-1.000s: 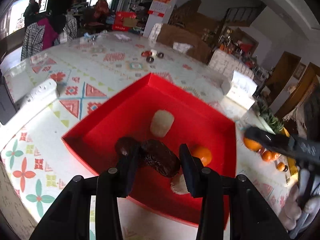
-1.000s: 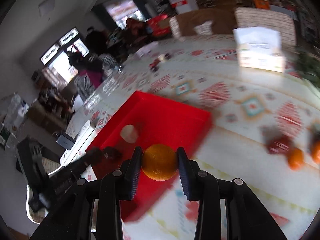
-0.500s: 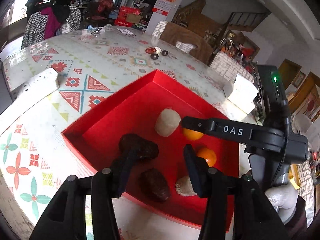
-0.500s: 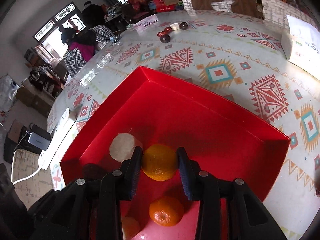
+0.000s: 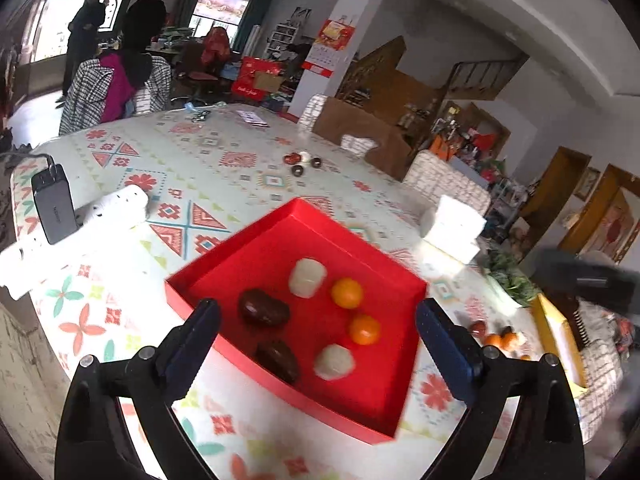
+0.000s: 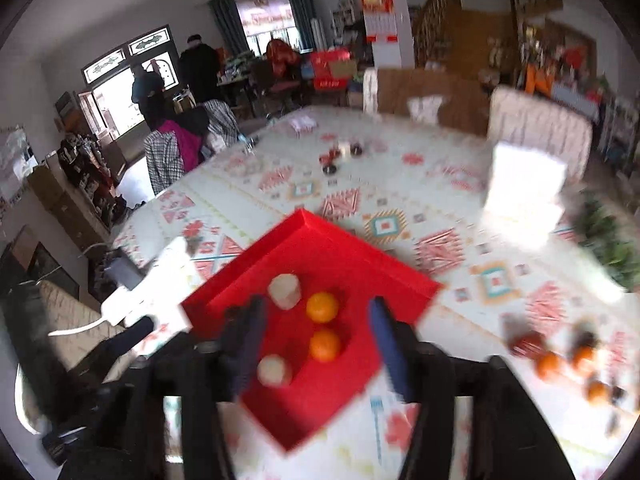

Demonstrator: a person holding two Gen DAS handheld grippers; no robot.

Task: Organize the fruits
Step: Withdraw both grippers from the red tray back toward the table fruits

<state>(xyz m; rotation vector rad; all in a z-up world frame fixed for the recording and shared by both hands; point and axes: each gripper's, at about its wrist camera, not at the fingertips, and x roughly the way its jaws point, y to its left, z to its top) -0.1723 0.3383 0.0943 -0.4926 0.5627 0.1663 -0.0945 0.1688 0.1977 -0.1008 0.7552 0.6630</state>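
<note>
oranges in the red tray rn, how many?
2. One orange sits beside the far white fruit; the other orange lies just nearer, above the near white fruit. None looks hidden in the red tray.

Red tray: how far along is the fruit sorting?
Done: the red tray holds six pieces, two oranges, two dark dates and two white pieces. In hand: nothing; left gripper and right gripper are both open. Left: loose fruit on the table beside the tray.
</note>
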